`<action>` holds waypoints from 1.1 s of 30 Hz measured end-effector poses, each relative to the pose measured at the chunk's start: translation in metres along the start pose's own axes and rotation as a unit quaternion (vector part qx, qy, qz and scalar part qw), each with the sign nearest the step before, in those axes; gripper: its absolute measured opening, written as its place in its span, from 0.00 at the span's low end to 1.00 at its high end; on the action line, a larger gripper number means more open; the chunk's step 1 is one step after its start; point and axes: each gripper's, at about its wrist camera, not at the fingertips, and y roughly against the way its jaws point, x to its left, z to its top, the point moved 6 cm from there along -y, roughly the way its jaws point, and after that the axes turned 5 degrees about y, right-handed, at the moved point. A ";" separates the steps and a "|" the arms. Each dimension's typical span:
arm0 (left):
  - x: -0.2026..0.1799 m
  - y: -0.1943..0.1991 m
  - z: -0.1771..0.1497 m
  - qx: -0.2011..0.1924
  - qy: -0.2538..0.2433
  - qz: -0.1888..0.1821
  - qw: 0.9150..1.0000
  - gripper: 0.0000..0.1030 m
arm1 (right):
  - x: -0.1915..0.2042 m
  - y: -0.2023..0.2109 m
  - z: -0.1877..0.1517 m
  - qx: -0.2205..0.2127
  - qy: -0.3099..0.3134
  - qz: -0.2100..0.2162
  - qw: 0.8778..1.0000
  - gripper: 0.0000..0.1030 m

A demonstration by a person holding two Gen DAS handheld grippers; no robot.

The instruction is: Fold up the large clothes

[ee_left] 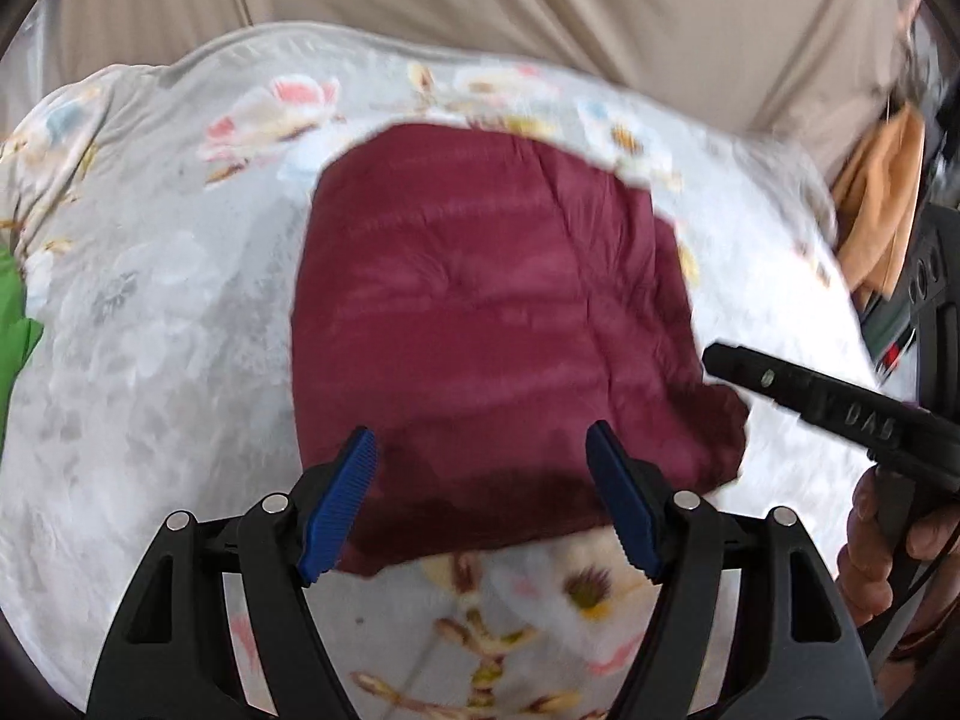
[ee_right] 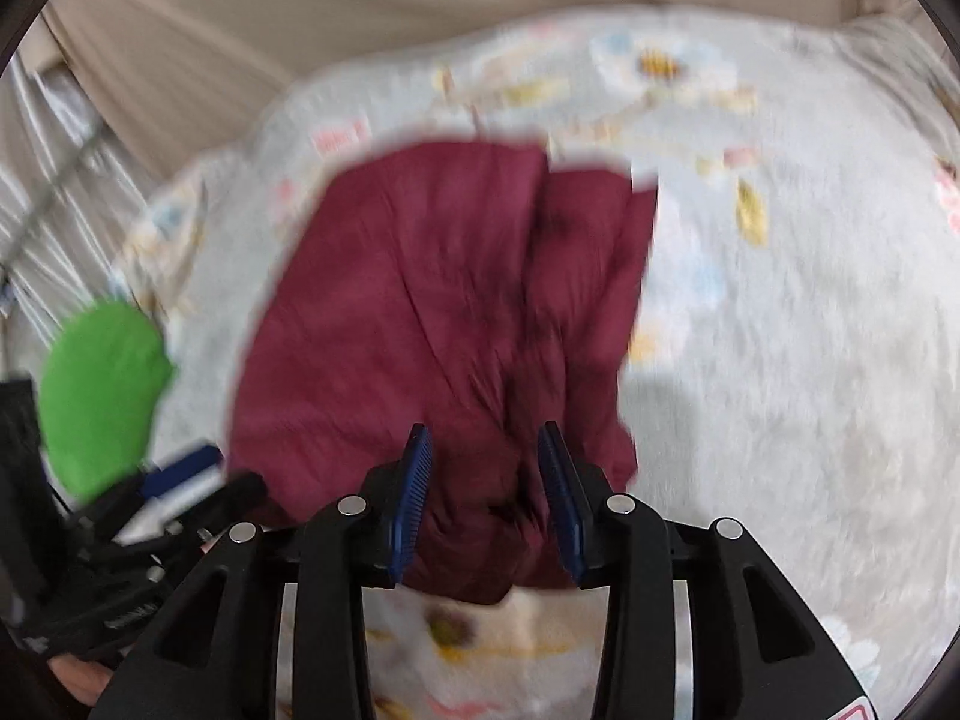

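Observation:
A maroon garment (ee_left: pixel 480 312) lies folded into a compact rectangle on a floral grey blanket (ee_left: pixel 150 312). My left gripper (ee_left: pixel 480 450) is open, its blue pads wide apart above the garment's near edge, holding nothing. The right gripper's black body (ee_left: pixel 828 414) enters from the right, its tip at the garment's right edge. In the right wrist view, the garment (ee_right: pixel 420 324) lies ahead, blurred. My right gripper (ee_right: pixel 485 450) is open, blue pads a moderate gap apart over the garment's near edge. The left gripper (ee_right: pixel 174 492) shows at the lower left.
A green cloth (ee_right: pixel 96 396) lies on the blanket (ee_right: pixel 780 360) to the left of the garment; it also shows in the left wrist view (ee_left: pixel 15 336). A beige curtain (ee_left: pixel 540 0) hangs behind. Orange fabric (ee_left: pixel 882 198) sits at the far right.

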 end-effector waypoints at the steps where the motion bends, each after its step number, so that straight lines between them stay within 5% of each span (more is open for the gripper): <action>1: 0.003 -0.001 0.004 0.001 0.007 0.000 1.000 0.68 | 0.002 -0.002 0.011 -0.003 0.004 0.002 1.000 0.38; 8: 0.009 -0.018 0.014 0.019 0.041 0.005 0.999 0.68 | -0.013 -0.077 0.038 0.051 -0.012 -0.010 0.999 0.46; 9: 0.008 -0.021 0.012 0.024 0.039 0.007 0.999 0.68 | -0.014 -0.087 0.037 0.061 -0.012 -0.001 0.998 0.38; 10: 0.008 -0.024 0.010 0.030 0.036 0.014 0.999 0.68 | -0.013 -0.089 0.037 0.061 -0.009 0.007 0.998 0.14; 11: 0.008 -0.024 0.009 0.030 0.034 0.017 0.999 0.68 | -0.012 -0.085 0.039 0.053 -0.010 0.021 0.998 0.03; 16: 0.005 -0.021 0.006 0.026 0.029 0.015 0.999 0.68 | -0.026 -0.013 0.053 -0.064 -0.026 0.044 0.997 0.02; 20: -0.004 -0.043 -0.004 0.042 0.008 0.032 0.999 0.71 | -0.071 -0.075 0.017 0.036 -0.072 0.009 0.997 0.02; 22: -0.010 -0.049 -0.005 0.039 -0.017 0.052 0.998 0.74 | -0.074 -0.091 0.009 0.045 -0.052 -0.003 0.998 0.01; 26: -0.010 -0.060 -0.008 0.052 -0.025 0.076 0.995 0.74 | -0.068 -0.069 0.018 0.047 -0.041 -0.039 0.997 0.03; 28: -0.008 -0.060 -0.007 0.055 -0.023 0.077 0.995 0.74 | -0.062 -0.032 0.022 0.009 -0.029 -0.070 0.997 0.06; 30: -0.007 -0.059 -0.007 0.057 -0.019 0.075 0.995 0.74 | -0.047 0.001 0.018 -0.015 -0.013 -0.056 0.998 0.07; 33: -0.006 -0.060 -0.007 0.059 -0.018 0.078 0.995 0.74 | -0.026 0.004 -0.010 0.035 0.022 -0.040 0.998 0.04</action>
